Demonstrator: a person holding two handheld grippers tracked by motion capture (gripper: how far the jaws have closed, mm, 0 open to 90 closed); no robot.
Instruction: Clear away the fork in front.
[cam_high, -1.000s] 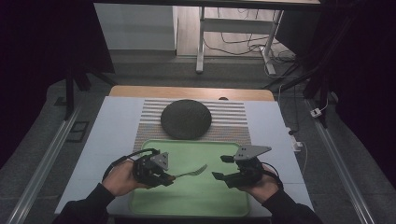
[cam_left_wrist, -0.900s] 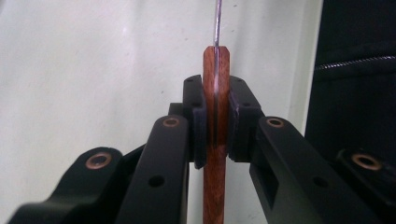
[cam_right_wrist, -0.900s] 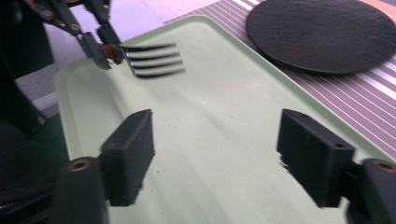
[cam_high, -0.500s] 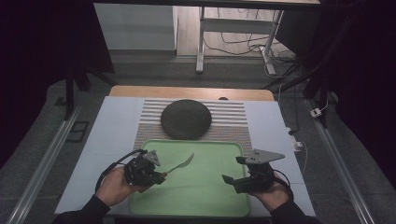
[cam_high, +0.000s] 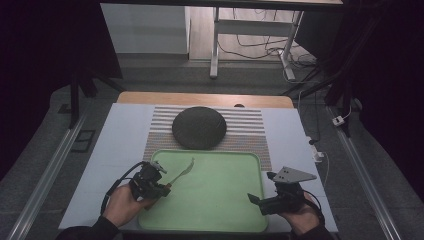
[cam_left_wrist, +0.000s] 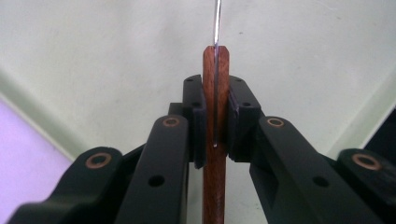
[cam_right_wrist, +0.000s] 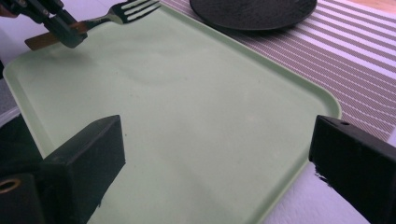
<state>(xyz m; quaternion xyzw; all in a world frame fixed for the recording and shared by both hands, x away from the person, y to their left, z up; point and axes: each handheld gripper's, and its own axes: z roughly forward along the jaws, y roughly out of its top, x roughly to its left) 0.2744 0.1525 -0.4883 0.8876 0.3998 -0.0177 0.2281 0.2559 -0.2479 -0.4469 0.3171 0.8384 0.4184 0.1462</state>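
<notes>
Dim room: grey floor with metal rails either side, white-legged table beyond, cables trailing beneath it.

plate behind tray, fork over tray

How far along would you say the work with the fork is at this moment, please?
Done: the left claw is shut on the fork by its wooden handle, held over the green tray. In hand: carrying it. Left: setting it down; the right claw waits open.
</notes>
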